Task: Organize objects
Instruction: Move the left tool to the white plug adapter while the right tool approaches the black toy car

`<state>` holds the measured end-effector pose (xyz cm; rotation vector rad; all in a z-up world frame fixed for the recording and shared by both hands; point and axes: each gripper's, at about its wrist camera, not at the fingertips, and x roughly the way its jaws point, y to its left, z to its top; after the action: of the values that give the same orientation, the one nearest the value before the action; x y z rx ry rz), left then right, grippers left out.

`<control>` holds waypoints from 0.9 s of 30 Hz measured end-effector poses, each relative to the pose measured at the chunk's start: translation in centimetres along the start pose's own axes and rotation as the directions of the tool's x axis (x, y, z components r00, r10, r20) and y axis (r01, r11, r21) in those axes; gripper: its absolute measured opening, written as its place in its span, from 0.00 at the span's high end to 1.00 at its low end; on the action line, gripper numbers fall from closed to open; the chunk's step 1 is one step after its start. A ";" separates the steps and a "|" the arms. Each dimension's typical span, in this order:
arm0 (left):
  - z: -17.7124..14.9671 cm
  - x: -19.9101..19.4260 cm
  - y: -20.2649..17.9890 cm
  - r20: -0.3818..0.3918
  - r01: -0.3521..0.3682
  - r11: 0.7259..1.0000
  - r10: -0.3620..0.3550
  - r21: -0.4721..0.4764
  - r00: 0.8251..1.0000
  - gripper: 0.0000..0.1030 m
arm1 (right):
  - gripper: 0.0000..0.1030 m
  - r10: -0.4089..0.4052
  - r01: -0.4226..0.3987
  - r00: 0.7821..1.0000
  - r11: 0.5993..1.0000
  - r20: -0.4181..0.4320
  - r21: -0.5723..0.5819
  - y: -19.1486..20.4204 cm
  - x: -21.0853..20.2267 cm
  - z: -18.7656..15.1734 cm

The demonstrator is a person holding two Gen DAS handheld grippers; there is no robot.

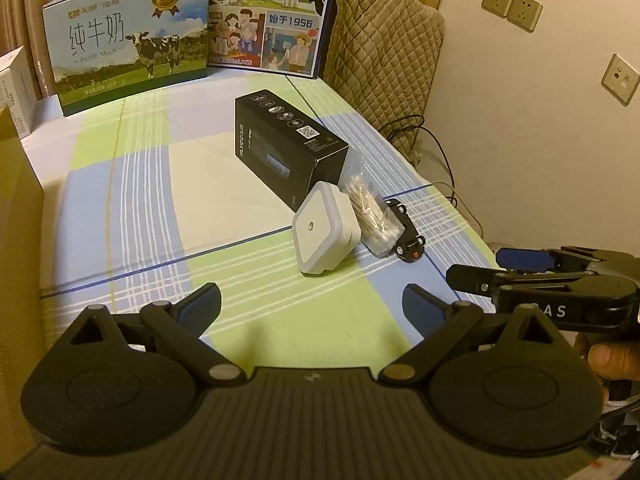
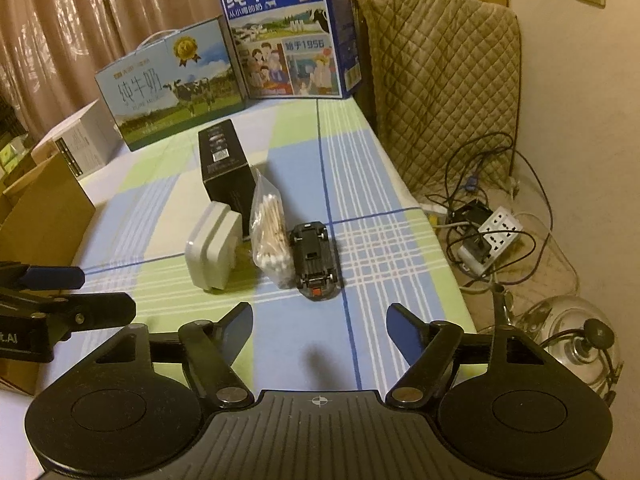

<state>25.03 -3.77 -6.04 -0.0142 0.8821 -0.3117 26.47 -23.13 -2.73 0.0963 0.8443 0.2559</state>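
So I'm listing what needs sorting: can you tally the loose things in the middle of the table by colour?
Black: 2, the black box and the toy car.
White: 1, the white square device.
Clear: 1, the bag of cotton swabs.
Total: 4.

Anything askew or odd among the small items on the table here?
Yes. The toy car lies upside down, its underside and wheels facing up, beside the cotton swab bag. The white box stands tilted on its edge next to the black box. Nothing looks spilled or damaged. Both claws are open and empty.
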 end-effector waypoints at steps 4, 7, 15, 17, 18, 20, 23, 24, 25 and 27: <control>0.1 1.2 -0.1 0.003 -0.003 1.000 0.003 0.012 1.000 0.15 | 0.35 0.003 -0.003 1.000 1.000 -0.009 -0.001 -0.4 0.9 0.1; 0.2 2.4 -0.3 0.005 -0.003 1.000 0.003 0.027 1.000 0.21 | 0.37 0.002 -0.002 1.000 1.000 -0.018 -0.004 -0.7 1.6 0.2; 0.3 5.9 -1.5 0.019 0.013 0.992 -0.015 0.122 1.000 0.47 | 0.46 0.002 -0.002 0.999 1.000 -0.034 0.001 -1.6 3.4 0.8; 0.4 6.6 -1.7 0.028 0.009 0.990 -0.013 0.138 1.000 0.52 | 0.47 0.003 -0.003 0.999 1.000 -0.033 0.003 -1.7 3.6 0.9; 0.4 6.9 -1.7 0.032 0.007 0.989 -0.012 0.146 0.999 0.55 | 0.47 0.002 -0.002 0.999 1.000 -0.034 0.003 -1.8 3.7 1.0; 0.4 7.4 -2.0 0.041 -0.002 0.987 -0.004 0.164 0.999 0.60 | 0.48 0.002 -0.002 0.999 1.000 -0.040 0.005 -1.9 4.0 1.1; 0.4 7.9 -2.0 0.051 -0.004 0.984 -0.006 0.176 0.999 0.66 | 0.48 0.007 -0.007 0.999 1.000 -0.042 -0.001 -2.0 4.2 1.1; 0.4 8.1 -2.0 0.053 -0.007 0.984 -0.003 0.177 0.999 0.71 | 0.48 0.009 -0.009 0.999 1.000 -0.042 -0.006 -1.9 4.3 1.2; 0.4 8.2 -2.0 0.055 -0.005 0.985 -0.004 0.173 0.998 0.72 | 0.48 0.014 -0.014 0.999 1.000 -0.042 -0.010 -1.8 4.4 1.2; 0.3 8.0 -1.8 0.060 -0.008 0.986 -0.002 0.166 0.998 0.74 | 0.48 0.024 -0.025 0.999 1.000 -0.043 -0.015 -1.7 4.7 1.3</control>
<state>29.57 -7.72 -11.68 0.1320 0.7943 -0.3792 30.68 -23.48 -5.57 0.0864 0.8841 0.2883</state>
